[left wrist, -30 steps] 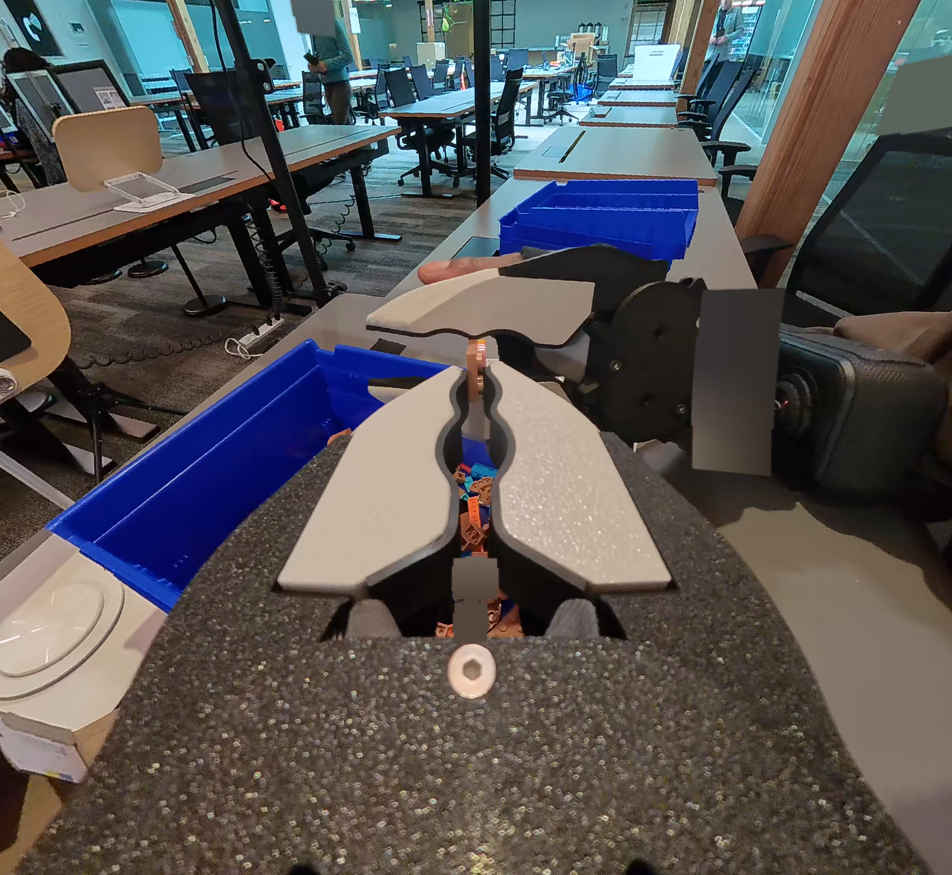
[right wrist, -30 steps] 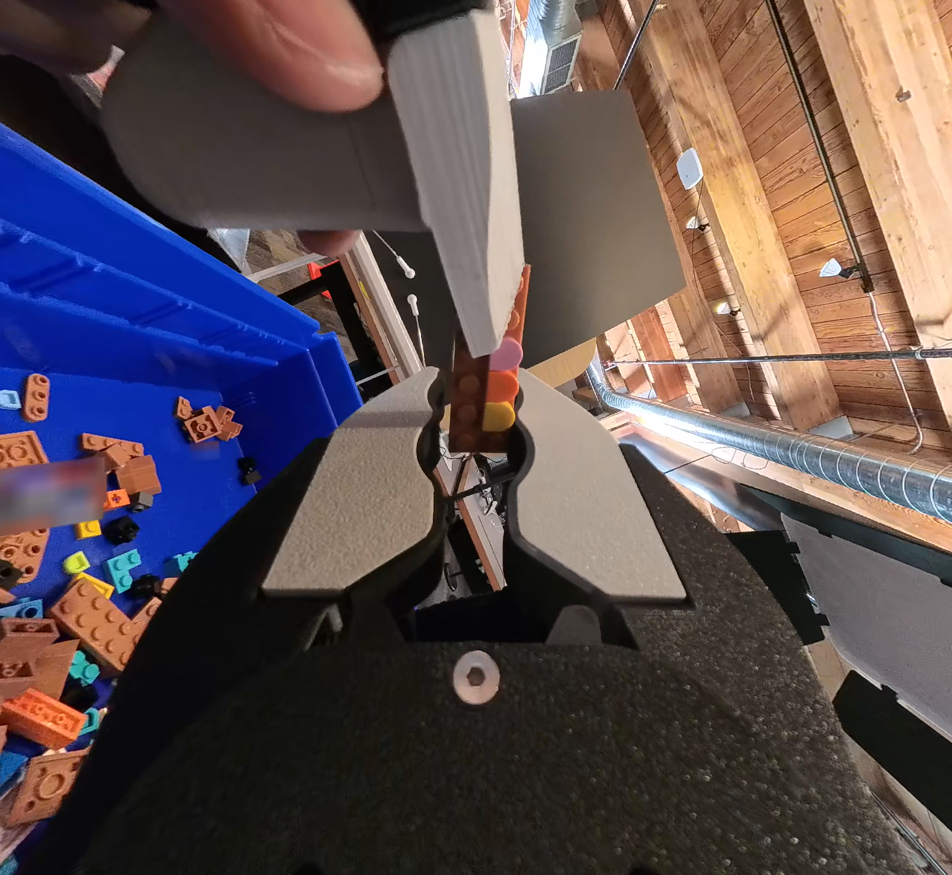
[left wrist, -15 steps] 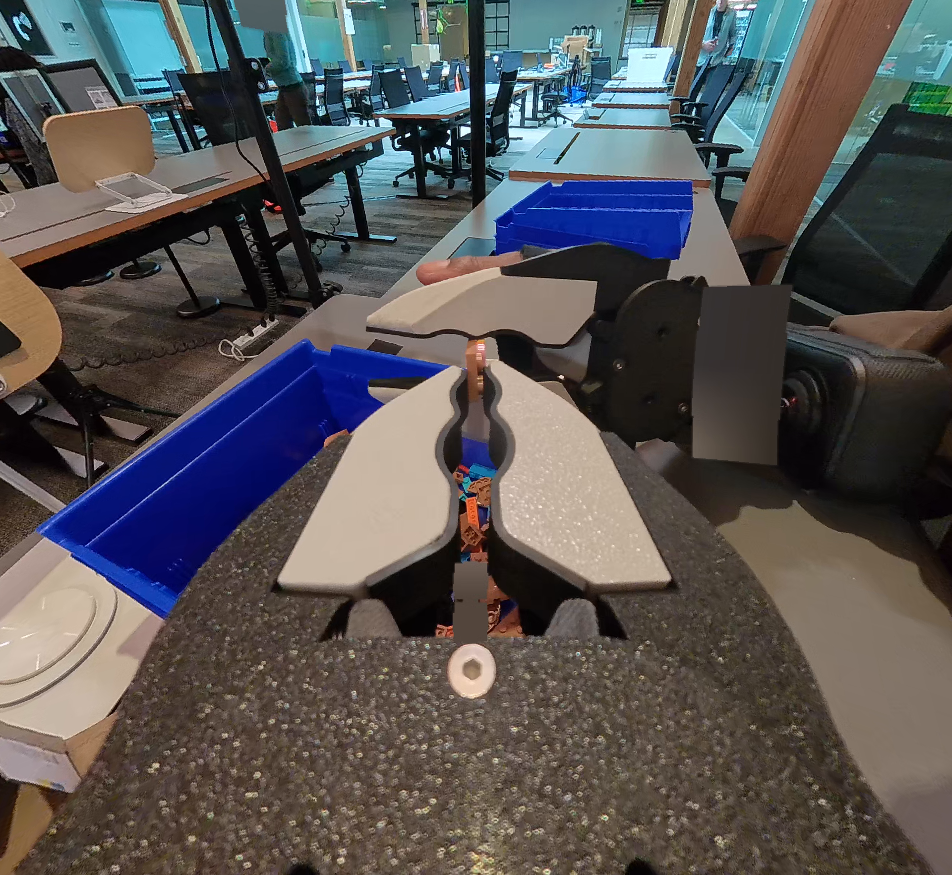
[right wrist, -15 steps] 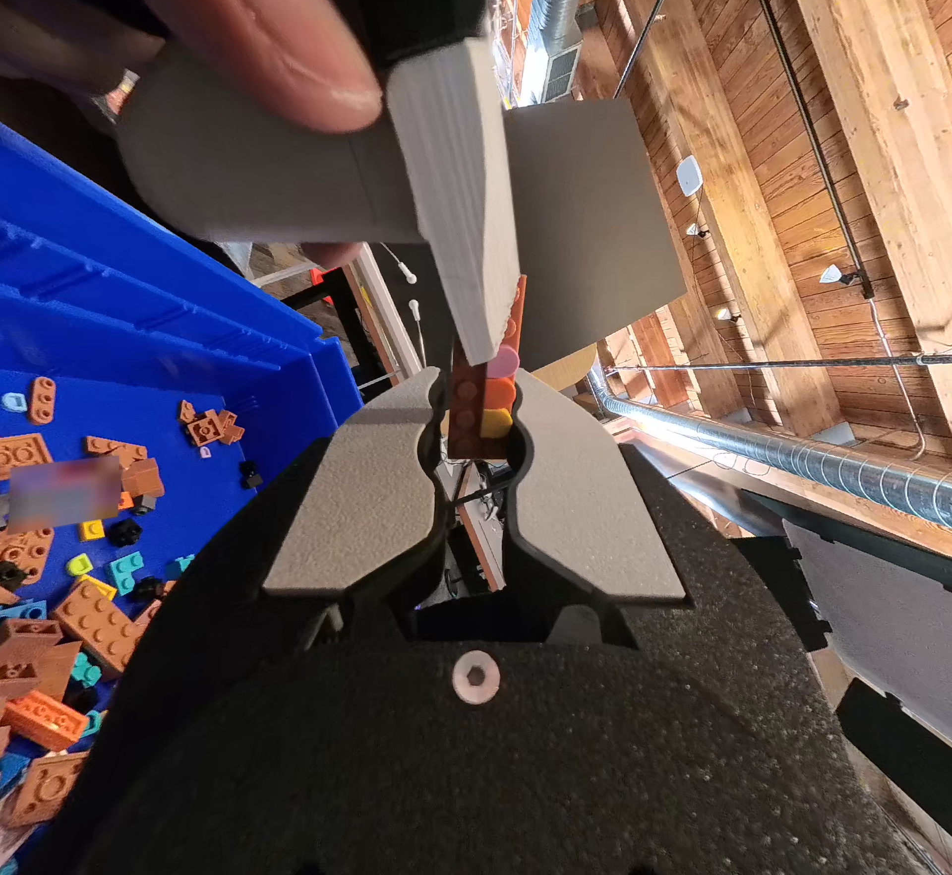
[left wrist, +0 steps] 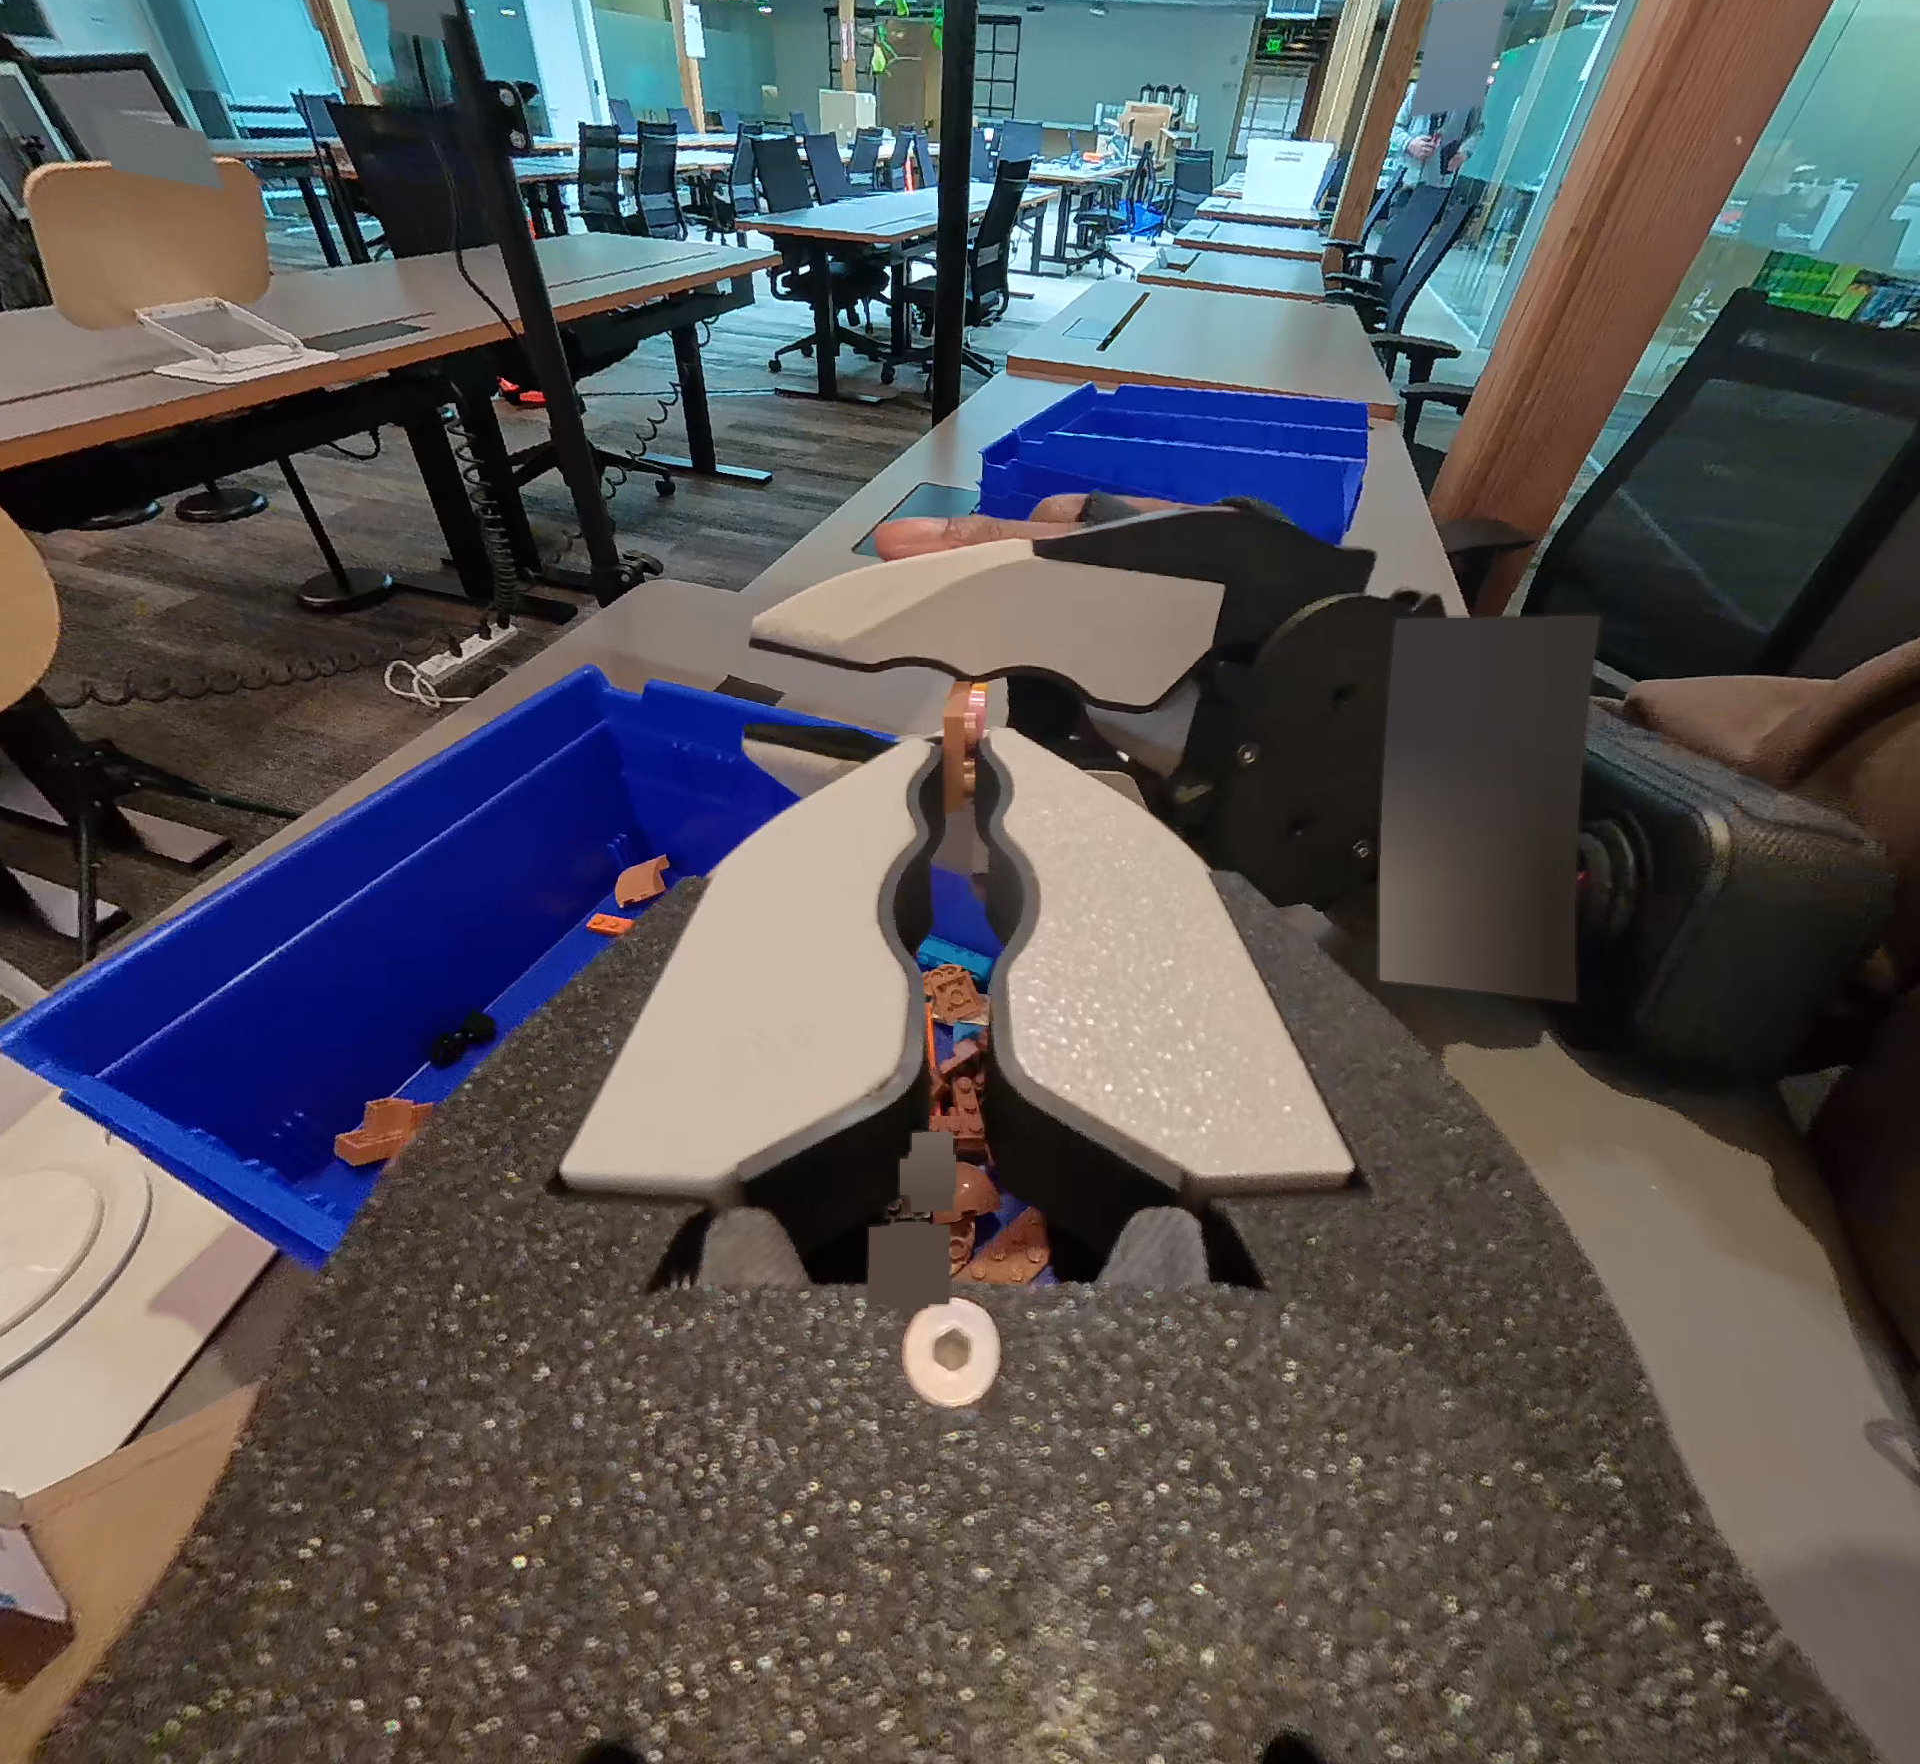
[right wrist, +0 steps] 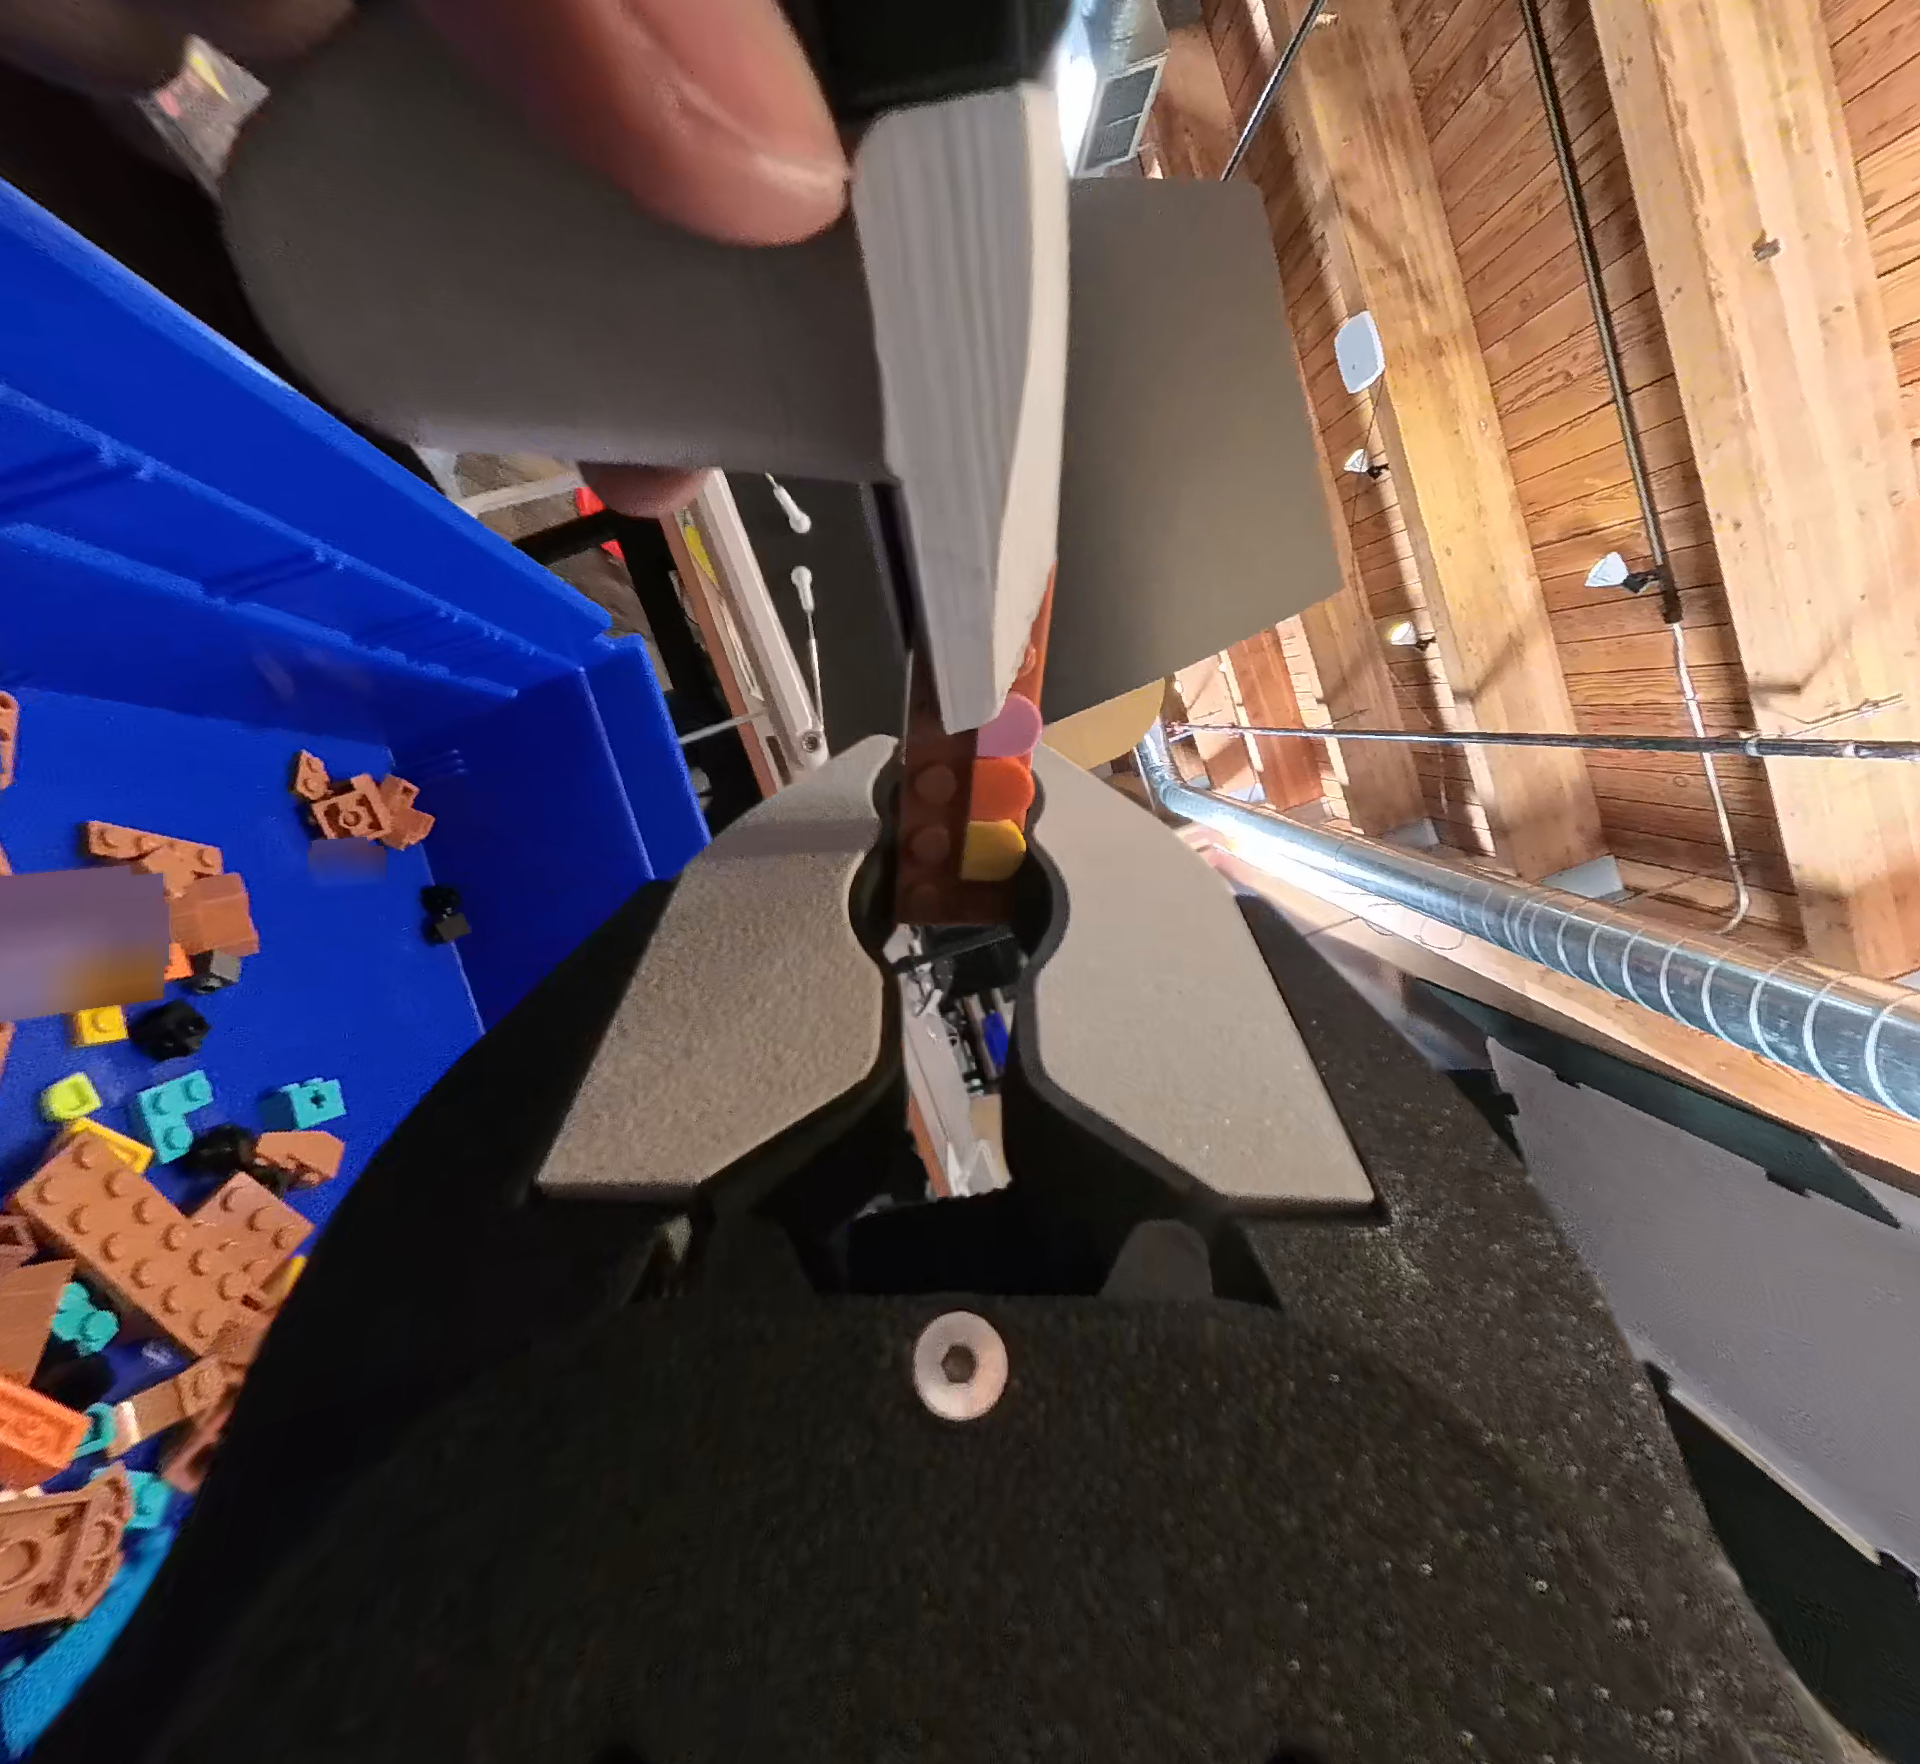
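Observation:
My left gripper (left wrist: 961,764) is shut on the lower end of a thin brown brick plate (left wrist: 956,727) held upright above a blue bin (left wrist: 312,935). My right gripper (right wrist: 961,810) is shut on the same plate (right wrist: 935,831), which carries a pink round tile (right wrist: 1010,727), an orange one (right wrist: 1006,784) and a yellow one (right wrist: 992,847). In the left wrist view the right gripper's grey finger (left wrist: 987,618) lies crosswise over the plate's top. In the right wrist view the left gripper's finger (right wrist: 966,467) comes in from above, with a person's thumb (right wrist: 644,52) on it.
The blue bin (right wrist: 260,571) holds several loose brown, teal, yellow and black bricks (right wrist: 156,1236). A stack of blue bins (left wrist: 1174,457) stands farther along the grey table. A black chair (left wrist: 1714,488) and a wooden post (left wrist: 1621,208) are at the right, a white round object (left wrist: 52,1236) at the left.
Both grippers keep their hold on the plate. The left wrist view has shifted a little, so more of the bin's inside and the pink tile show.

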